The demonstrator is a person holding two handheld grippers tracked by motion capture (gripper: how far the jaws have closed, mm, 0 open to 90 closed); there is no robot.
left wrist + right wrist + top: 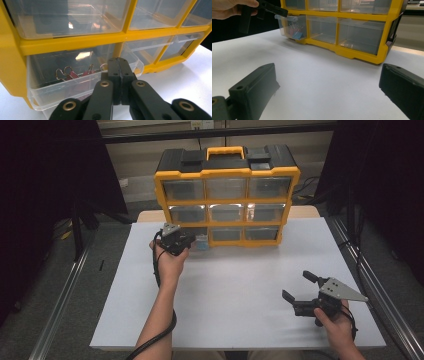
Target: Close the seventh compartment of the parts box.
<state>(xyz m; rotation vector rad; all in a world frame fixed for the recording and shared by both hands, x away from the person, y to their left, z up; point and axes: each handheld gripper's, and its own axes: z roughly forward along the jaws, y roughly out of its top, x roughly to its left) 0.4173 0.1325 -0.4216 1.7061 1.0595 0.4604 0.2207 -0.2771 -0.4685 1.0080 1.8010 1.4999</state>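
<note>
Looks like drawer work at the yellow-and-black plastic organiser cabinet (227,200), with its three rows of clear drawers, standing at the far side of the white matte table sheet (240,280).

Left gripper (117,66): black jaws pressed flat together right at the front lip of the clear, thin-walled bottom-left drawer (75,87). Cannot tell whether the lip is actually caught between them. Right gripper (298,285): jaws spread wide, holding nothing, low over the sheet near the front right and well apart from the cabinet.

Drawer itself: standing partway out of its yellow frame, with red metal-and-wire binder clips (72,73) heaped toward the back, and a blue one (298,36) among them in the right gripper view.

To do it well, probably:
- Move straight along the drawer's runners, level, never sideways; thin plastic flexes and binds easily.
- Keep the pinch centred on the lip, since smooth glossy plastic slips from hard jaws.
- Go slowly, or the loose clips slide and rattle forward.
- Brace the light cabinet with the free gripper if it starts creeping on the sheet.
</note>
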